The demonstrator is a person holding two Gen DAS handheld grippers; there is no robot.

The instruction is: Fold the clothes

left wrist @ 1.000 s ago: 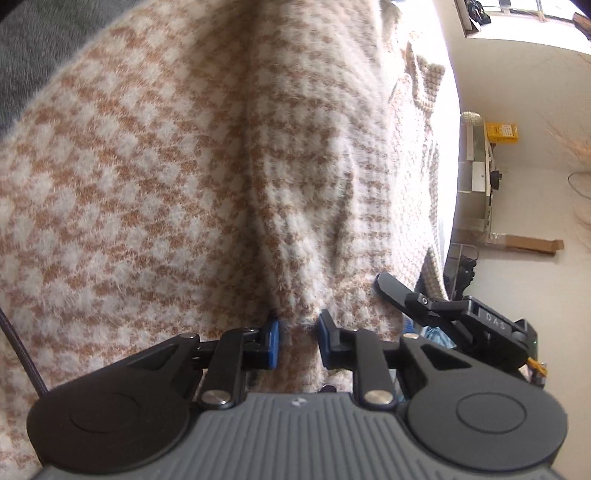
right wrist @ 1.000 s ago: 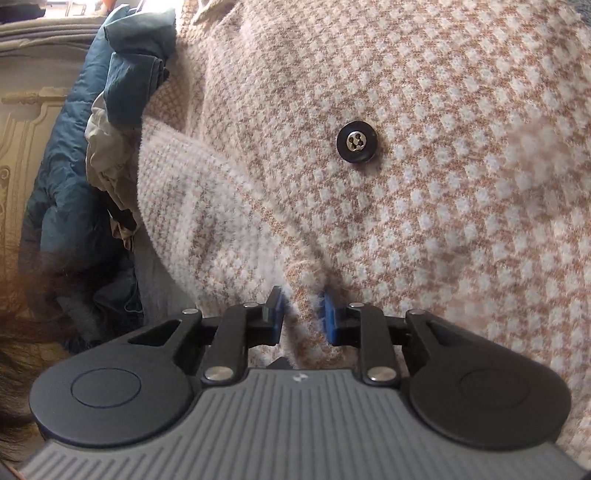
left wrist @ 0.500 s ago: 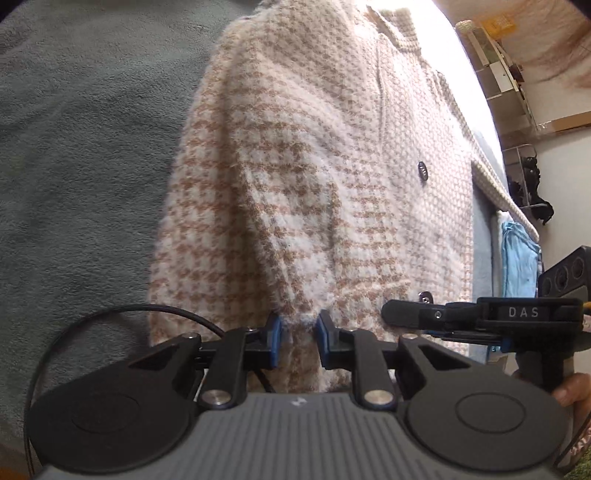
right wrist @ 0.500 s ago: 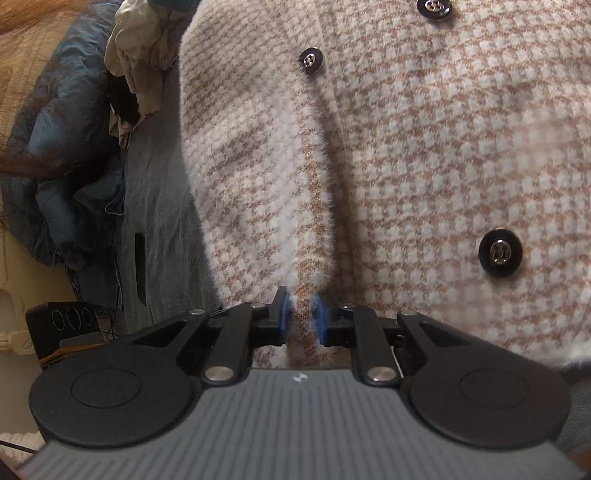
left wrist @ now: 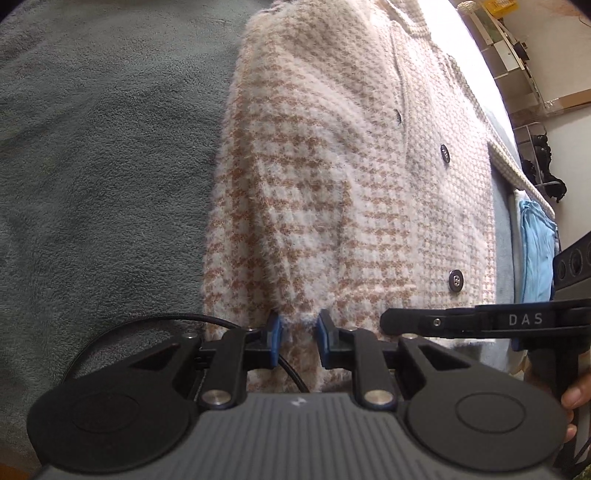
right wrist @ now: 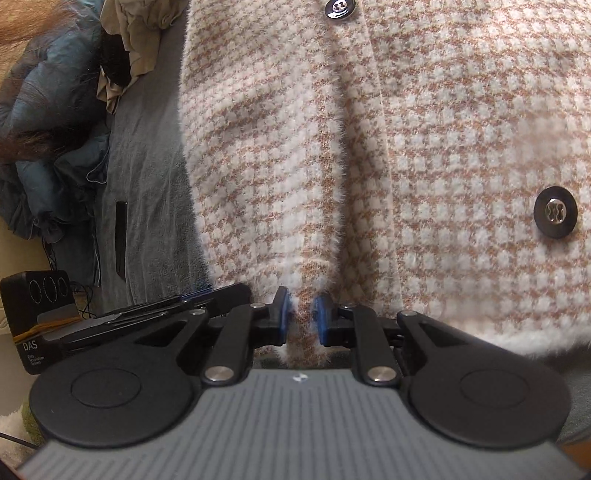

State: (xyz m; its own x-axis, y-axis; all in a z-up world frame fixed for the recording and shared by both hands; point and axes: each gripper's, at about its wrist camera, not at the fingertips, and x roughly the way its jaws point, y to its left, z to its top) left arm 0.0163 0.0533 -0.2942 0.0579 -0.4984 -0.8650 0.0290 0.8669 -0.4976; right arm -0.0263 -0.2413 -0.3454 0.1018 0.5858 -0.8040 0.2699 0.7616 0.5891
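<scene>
Both tongs, left tongs (left wrist: 298, 332) and right tongs (right wrist: 299, 310), pinch the cardigan (left wrist: 332, 184) hem, nearly closed, apparently to lay it flat for folding.

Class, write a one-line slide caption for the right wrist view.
Right tongs pinch the hem of a fuzzy brown-and-white checked cardigan spread on a grey blanket.

You're working in a lived-in home, most likely a bedroom. The soft grey fleece blanket (left wrist: 92, 155) spread wide under everything reads as a bed cover. To one side a heap of worn clothes lies piled up: a dark blue padded jacket (right wrist: 40, 110) with a crumpled beige garment (right wrist: 136, 33) on top. On the other side you have a light blue cloth (left wrist: 535, 251), and beyond it white shelving (left wrist: 506, 48) against a pale wall.
</scene>
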